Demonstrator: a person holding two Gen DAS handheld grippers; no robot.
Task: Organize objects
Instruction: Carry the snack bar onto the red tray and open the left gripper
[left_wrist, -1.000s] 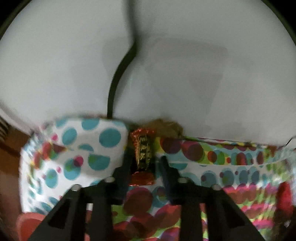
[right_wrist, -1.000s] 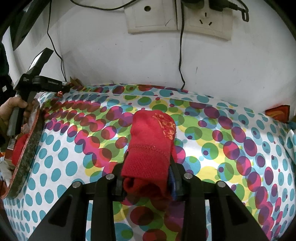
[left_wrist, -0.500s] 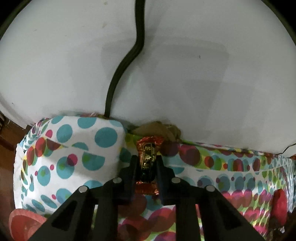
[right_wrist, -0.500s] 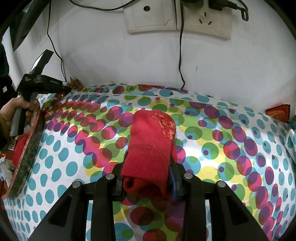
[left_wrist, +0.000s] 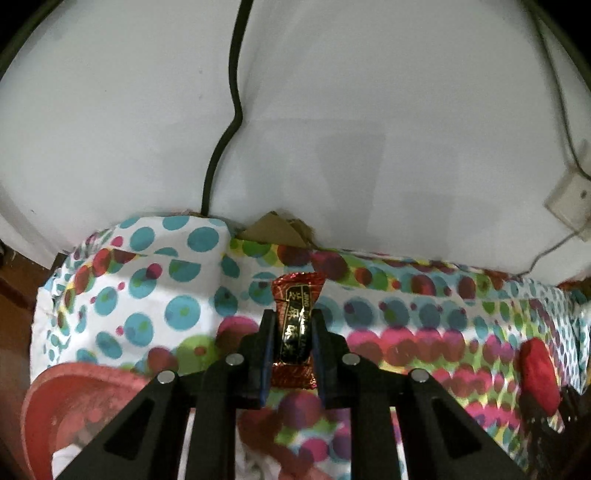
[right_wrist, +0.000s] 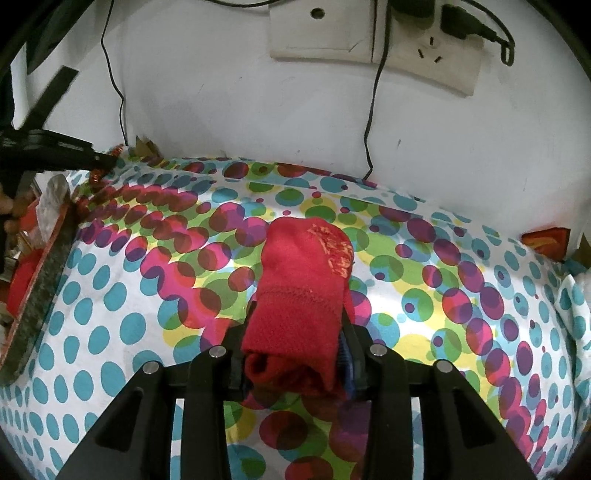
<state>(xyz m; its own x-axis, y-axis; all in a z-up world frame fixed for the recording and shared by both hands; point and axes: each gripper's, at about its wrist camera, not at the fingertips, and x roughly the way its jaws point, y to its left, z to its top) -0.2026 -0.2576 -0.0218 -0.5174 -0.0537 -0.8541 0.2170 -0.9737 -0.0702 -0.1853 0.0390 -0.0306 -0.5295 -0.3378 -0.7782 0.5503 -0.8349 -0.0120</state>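
Observation:
My left gripper (left_wrist: 293, 321) is shut on a red foil candy (left_wrist: 297, 321) with gold lettering, held above the polka-dot cloth near the back left corner of the table. It also shows in the right wrist view (right_wrist: 105, 162) at far left, with the candy (right_wrist: 98, 173) at its tip. My right gripper (right_wrist: 297, 317) is shut on a folded red sock (right_wrist: 303, 280) with an orange print, over the middle of the cloth. The sock shows at far right in the left wrist view (left_wrist: 537, 373).
A red tray (left_wrist: 70, 391) with loose items lies at the left; its rim (right_wrist: 40, 280) shows in the right wrist view. The white wall carries sockets (right_wrist: 373, 33) and black cables (left_wrist: 225, 122). A red packet (right_wrist: 546, 240) sits at the back right. Brown paper scrap (left_wrist: 275, 230) lies by the wall.
My left gripper has pulled back from the wall and lifted, carrying the candy; more of the table and the tray show. My right gripper with the sock has not moved.

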